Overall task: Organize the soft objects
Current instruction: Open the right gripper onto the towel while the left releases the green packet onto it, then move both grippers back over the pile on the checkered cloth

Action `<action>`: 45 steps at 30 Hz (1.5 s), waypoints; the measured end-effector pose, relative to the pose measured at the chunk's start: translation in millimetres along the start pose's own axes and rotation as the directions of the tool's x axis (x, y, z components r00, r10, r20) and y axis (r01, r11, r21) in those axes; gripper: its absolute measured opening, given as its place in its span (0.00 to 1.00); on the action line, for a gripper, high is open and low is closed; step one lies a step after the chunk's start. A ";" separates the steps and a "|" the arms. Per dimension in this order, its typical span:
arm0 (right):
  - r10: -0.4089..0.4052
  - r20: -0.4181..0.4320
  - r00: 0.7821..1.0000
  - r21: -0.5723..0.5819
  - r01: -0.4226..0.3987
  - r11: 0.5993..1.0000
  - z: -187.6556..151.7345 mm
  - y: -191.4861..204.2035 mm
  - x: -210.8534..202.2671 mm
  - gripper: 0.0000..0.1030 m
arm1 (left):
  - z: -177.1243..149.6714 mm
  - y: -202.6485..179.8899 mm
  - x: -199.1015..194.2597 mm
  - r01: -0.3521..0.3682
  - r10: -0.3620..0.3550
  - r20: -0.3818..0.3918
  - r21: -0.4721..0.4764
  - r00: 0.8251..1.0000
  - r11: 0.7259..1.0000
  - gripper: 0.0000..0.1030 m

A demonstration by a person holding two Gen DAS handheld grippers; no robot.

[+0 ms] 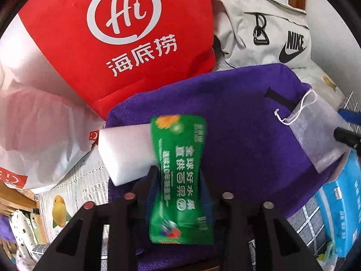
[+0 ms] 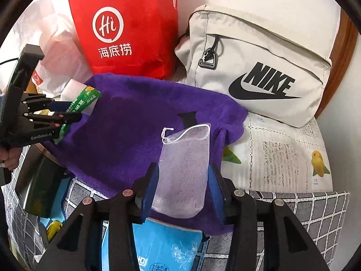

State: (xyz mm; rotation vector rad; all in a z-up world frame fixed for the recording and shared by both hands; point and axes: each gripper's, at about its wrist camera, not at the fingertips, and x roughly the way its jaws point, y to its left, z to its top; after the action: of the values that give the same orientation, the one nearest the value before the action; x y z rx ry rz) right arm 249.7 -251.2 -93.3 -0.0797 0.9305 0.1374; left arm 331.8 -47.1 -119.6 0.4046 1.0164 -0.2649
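Observation:
A purple towel (image 1: 237, 124) (image 2: 135, 124) lies spread over the table. A green snack packet (image 1: 180, 180) (image 2: 88, 99), blurred, stands between the fingers of my left gripper (image 1: 179, 171) (image 2: 77, 111). The jaws sit slightly apart from its sides, so the gripper is open. A white foam block (image 1: 126, 153) (image 2: 72, 90) lies just left of the packet on the towel's edge. A white mesh drawstring pouch (image 2: 185, 169) (image 1: 315, 135) rests flat on the towel between the fingers of my right gripper (image 2: 183, 169). That gripper is open, with a gap at its right pad.
A red paper bag (image 1: 112, 45) (image 2: 126, 27) and a beige Nike bag (image 2: 259, 67) (image 1: 270, 27) stand behind the towel. A white plastic bag (image 1: 33, 113) lies at the left. A blue tissue pack (image 2: 162, 244) (image 1: 343, 203) sits under the towel's near edge. A fruit-print tablecloth (image 2: 282, 158) shows at the right.

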 end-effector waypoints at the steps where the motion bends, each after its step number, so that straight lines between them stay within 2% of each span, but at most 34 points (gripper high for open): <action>1: 0.003 0.003 1.000 0.004 -0.003 1.000 -0.4 -0.6 -1.7 0.44 | -0.9 -1.8 0.5 -0.015 0.015 -0.005 0.007 1.000 1.000 0.48; 2: 0.006 0.006 1.000 0.007 -0.006 1.000 -0.5 -1.2 -3.0 0.44 | -1.7 -3.0 0.0 -0.026 0.026 -0.005 0.011 1.000 1.000 0.52; 7: 0.014 0.024 1.000 0.020 -0.014 1.000 -0.6 -2.3 -12.1 0.44 | -3.9 -1.1 -9.7 -0.026 0.026 0.008 0.003 1.000 1.000 0.60; 16: 0.013 0.062 0.998 0.024 -0.015 1.000 -7.8 5.3 -44.4 0.44 | -14.4 7.1 -50.7 -0.052 0.053 0.053 -0.031 0.997 0.998 0.60; 20: 0.050 0.072 0.996 0.048 -0.053 0.997 -20.0 9.0 -67.3 0.44 | -28.3 4.7 -72.9 -0.046 0.049 0.067 -0.050 0.997 0.998 0.60; 28: 0.114 0.085 0.990 0.069 -0.120 0.990 -66.6 28.8 -112.2 0.44 | -73.7 -11.0 -123.1 -0.013 0.020 0.093 -0.085 0.995 0.996 0.60; 33: 0.198 0.080 0.977 0.006 -0.199 0.980 -98.5 58.2 -128.6 0.44 | -111.5 -12.1 -144.5 0.017 -0.004 0.093 -0.147 0.996 0.989 0.60; 38: 0.302 0.023 0.953 -0.117 -0.297 0.948 -120.0 101.1 -117.8 0.43 | -154.9 -11.1 -156.2 0.034 -0.019 0.071 -0.218 0.997 0.975 0.60; 45: 0.283 -0.018 0.959 -0.151 -0.282 0.947 -118.6 124.0 -90.8 0.43 | -200.0 -10.4 -167.4 0.024 -0.012 0.052 -0.250 0.999 0.968 0.60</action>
State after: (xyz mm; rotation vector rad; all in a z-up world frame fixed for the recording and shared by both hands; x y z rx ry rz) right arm 83.2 -151.4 -92.2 -0.0867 0.9233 0.4754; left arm 89.9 37.2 -69.7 0.1585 0.9906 -0.1587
